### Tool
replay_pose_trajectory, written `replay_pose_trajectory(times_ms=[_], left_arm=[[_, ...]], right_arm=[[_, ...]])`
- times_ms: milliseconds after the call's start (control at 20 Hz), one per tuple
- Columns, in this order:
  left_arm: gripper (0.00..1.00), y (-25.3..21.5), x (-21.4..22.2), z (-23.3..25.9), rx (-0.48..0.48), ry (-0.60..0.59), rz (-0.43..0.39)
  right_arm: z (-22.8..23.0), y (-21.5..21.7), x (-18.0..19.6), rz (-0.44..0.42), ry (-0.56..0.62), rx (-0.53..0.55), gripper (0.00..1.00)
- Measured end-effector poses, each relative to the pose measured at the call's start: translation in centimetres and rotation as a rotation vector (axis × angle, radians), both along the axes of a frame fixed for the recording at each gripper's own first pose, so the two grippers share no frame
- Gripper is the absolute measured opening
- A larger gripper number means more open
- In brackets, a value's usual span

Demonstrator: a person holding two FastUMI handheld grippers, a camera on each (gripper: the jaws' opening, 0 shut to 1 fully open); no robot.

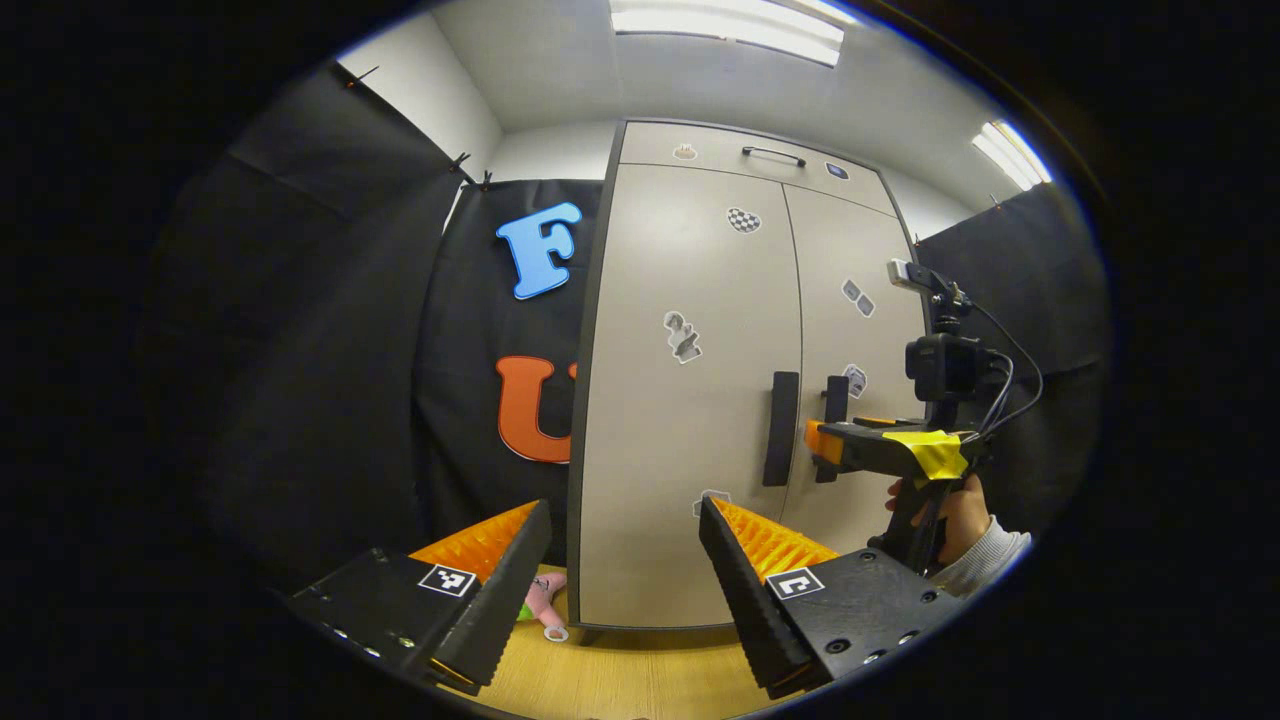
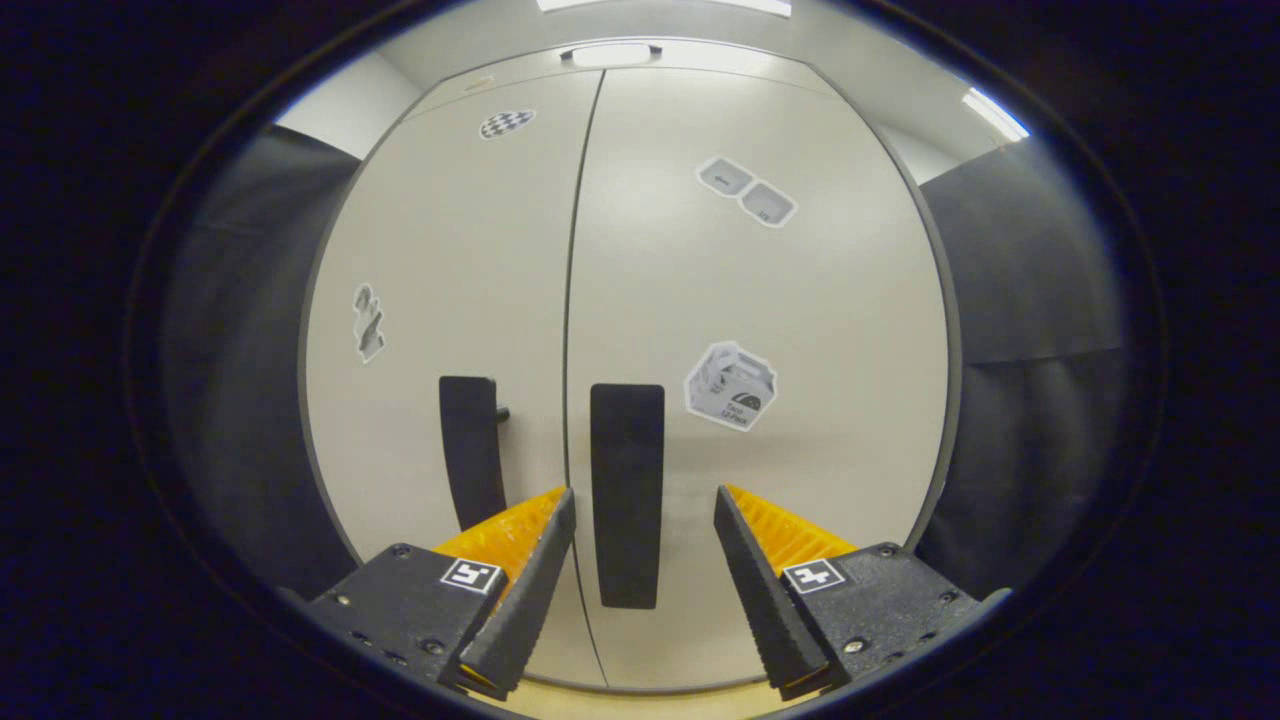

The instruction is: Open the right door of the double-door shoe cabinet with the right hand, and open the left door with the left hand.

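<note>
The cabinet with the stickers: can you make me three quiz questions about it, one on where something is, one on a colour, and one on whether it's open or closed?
1. Where are the right tongs?
A. by the right door's handle
B. at the top drawer
C. on the floor

2. What colour are the door handles?
A. white
B. black
C. orange

3. How are the doors now?
A. both closed
B. right one open
C. both open

Answers:
1. A: in the right gripper view the open fingers sit on either side of the right handle.
2. B: the left handle and the right one are both black.
3. A: the left door and right door lie flush.
</note>
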State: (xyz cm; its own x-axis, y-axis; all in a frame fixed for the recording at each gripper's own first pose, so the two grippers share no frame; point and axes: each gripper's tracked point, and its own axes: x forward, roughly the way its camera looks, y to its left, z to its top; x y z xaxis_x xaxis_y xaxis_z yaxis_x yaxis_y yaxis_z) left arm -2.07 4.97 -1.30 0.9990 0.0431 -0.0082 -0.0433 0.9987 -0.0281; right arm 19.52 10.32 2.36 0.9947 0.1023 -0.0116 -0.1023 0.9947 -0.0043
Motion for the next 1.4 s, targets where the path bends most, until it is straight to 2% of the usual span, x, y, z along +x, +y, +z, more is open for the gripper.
replay_pose_trajectory(times_ms=[100, 300, 500, 650, 750, 950, 1400], left_arm=[[0.89, 0.6, 0.3, 0.0, -0.002, 0.000, 0.008], [0.89, 0.5, 0.6, 0.1, -0.001, 0.000, 0.003], [0.89, 0.1, 1.1, 0.0, -0.002, 0.004, -0.014], [0.89, -0.1, 1.1, -0.1, -0.004, 0.005, -0.020], [0.89, -0.1, 1.0, -0.1, -0.007, 0.004, -0.022], [0.89, -0.1, 1.0, 0.0, -0.009, 0.002, -0.021], [0.89, -1.7, 0.8, 0.5, 0.004, 0.000, -0.022]], right_arm=[[-0.2, 0.1, 0.7, 0.002, 0.020, 0.013, 0.86], [0.1, -0.3, 0.8, -0.026, 0.005, -0.009, 0.71], [-0.1, 0.3, 0.7, 0.007, 0.011, 0.004, 0.56], [-0.2, 0.6, 0.5, 0.025, 0.022, -0.007, 0.34], [-0.1, 0.6, 0.6, 0.027, 0.019, -0.015, 0.28], [-0.2, 0.6, 0.2, 0.035, 0.019, -0.019, 0.22], [-0.2, -0.6, -3.7, 0.110, 0.042, 0.001, 0.21]])
